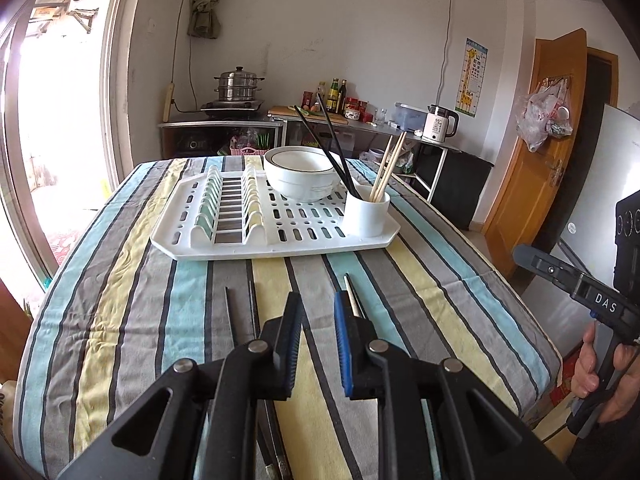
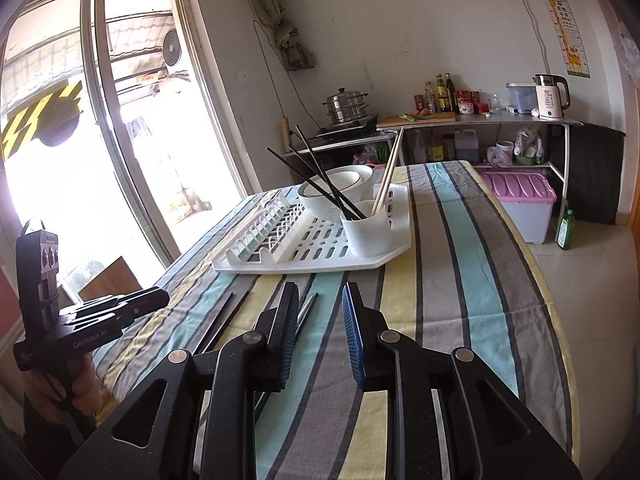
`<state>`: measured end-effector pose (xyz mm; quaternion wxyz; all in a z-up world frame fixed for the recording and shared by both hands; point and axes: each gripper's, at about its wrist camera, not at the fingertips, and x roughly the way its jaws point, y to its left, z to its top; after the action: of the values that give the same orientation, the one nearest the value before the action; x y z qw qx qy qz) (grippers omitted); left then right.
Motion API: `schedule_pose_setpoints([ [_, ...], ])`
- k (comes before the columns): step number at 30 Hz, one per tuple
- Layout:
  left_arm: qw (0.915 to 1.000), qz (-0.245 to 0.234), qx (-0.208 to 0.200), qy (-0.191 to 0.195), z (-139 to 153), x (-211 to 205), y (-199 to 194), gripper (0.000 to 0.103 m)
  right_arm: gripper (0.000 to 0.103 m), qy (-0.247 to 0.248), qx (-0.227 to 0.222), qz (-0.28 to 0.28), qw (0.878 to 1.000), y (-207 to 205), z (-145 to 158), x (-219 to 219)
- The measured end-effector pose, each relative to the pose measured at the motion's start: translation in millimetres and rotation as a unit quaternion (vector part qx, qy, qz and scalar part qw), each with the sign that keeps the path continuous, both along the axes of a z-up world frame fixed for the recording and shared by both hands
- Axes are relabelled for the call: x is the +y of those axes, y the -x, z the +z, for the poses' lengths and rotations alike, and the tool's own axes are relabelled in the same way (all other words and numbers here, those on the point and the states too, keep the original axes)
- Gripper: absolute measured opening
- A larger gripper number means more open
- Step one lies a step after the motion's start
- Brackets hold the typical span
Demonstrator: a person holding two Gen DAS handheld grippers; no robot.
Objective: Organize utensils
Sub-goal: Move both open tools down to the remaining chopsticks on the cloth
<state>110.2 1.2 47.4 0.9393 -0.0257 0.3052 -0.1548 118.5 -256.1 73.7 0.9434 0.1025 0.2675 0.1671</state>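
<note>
Two hand-held grippers hover above a table covered by a striped cloth [image 1: 420, 280]. Left gripper [image 1: 318, 312]: jaws slightly apart, nothing between the pads. Right gripper [image 2: 320, 304]: jaws slightly apart, nothing between the pads. Neither gripper touches a utensil.

A white dish rack [image 1: 280, 248] sits on the far half of the table. Its rear section carries a white bowl [image 1: 302, 174] with a dark rim line. A white utensil cup [image 1: 366, 214] stands at the near right corner of the rack. The cup holds black chopsticks [image 1: 324, 136] leaning left and wooden chopsticks [image 1: 390, 164] leaning right.

Loose utensils lie on the cloth between the rack and the grippers:
- loose black chopsticks [image 1: 240, 312], lying lengthwise just left of the left gripper's left finger
- a metal chopstick pair [image 1: 352, 296], partly hidden behind the left gripper's blue-padded right finger [image 1: 342, 344]; in the right wrist view the same pair [image 2: 306, 308] appears just beside that gripper's left finger

A person's hand [image 1: 600, 376] grips the handle of the right gripper at the table's right edge. The other hand [image 2: 76, 384] grips the handle of the left gripper at the table's left edge
</note>
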Motion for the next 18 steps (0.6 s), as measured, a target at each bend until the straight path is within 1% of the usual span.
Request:
schedule_pose_setpoints([
  [4, 1.0000, -0.001, 0.000, -0.003, -3.8, 3.7, 9.2, 0.018, 0.023, 0.004, 0.007, 0.006, 1.000, 2.2, -4.1, 6.2],
  [7, 1.0000, 0.004, 0.005, -0.005, -7.0, 7.6, 9.0, 0.018, 0.023, 0.009, 0.011, 0.011, 1.000, 2.3, -7.6, 11.6],
  [13, 0.9994, 0.012, 0.031, -0.004, -21.6, 13.7, -0.4, 0.018, 0.023, 0.011, 0.027, 0.014, 0.999, -4.9, -17.0, 20.2],
  [18, 0.9979, 0.012, 0.063, -0.007, -34.7, 12.9, -18.0, 0.018, 0.023, 0.016, 0.045, 0.013, 0.999, -14.7, -25.5, 26.9],
])
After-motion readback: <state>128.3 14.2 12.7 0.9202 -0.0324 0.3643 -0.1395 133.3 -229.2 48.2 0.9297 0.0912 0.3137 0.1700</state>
